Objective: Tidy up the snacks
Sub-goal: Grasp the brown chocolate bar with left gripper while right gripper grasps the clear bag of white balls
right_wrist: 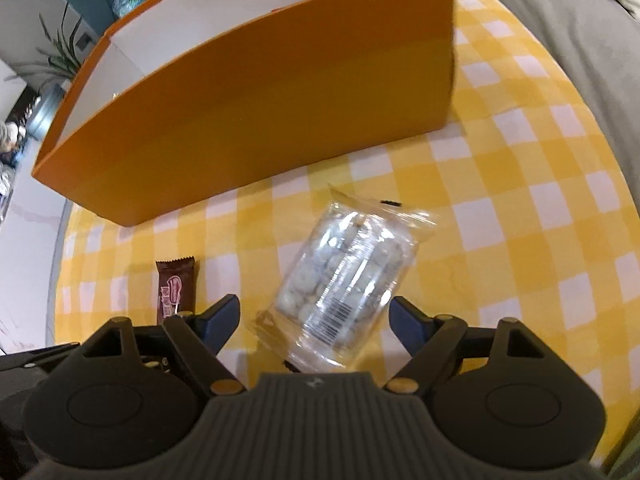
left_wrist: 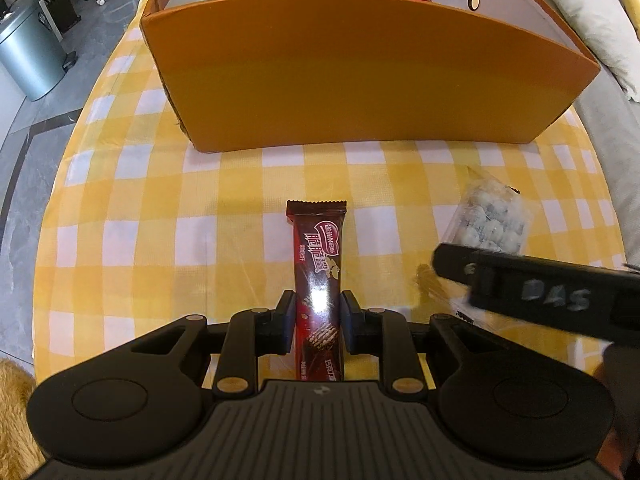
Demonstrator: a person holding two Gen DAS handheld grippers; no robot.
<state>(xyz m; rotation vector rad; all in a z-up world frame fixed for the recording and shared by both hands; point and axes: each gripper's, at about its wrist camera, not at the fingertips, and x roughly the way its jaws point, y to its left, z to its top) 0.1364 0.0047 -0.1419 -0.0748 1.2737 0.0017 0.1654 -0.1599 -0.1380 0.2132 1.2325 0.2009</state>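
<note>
Left wrist view. Nearest the lens: the left gripper point(left_wrist: 316, 316), black two-finger tongs, jaws closed onto the dark brown foil-wrapped wafer bar point(left_wrist: 318, 280), pads pressing both long edges near its lower third. The bar lies lengthwise on the yellow-and-white checked tablecloth point(left_wrist: 160, 208), crimped end toward the tall orange cardboard box point(left_wrist: 360, 72), well short of it. Likely light, fairly stiff, glossy wrapper slippery; wafer would crush under a hard squeeze. The present side grip looks sound. The bar's near end is cut off by the gripper body. The box interior is mostly hidden behind its front wall; a red scrap shows at the rim, possibly another snack.

Right wrist view. Nearest: the right gripper point(right_wrist: 314, 312), jaws spread wide, straddling but not touching the clear plastic packet of pale round sweets point(right_wrist: 340, 276), which lies tilted on the cloth, between bar and box's right end. Soft, crinkly, contents loose and shifting; best taken across the full middle, not the flat sealed ends. Its near end is hidden under the gripper; the label is unreadable.
</note>
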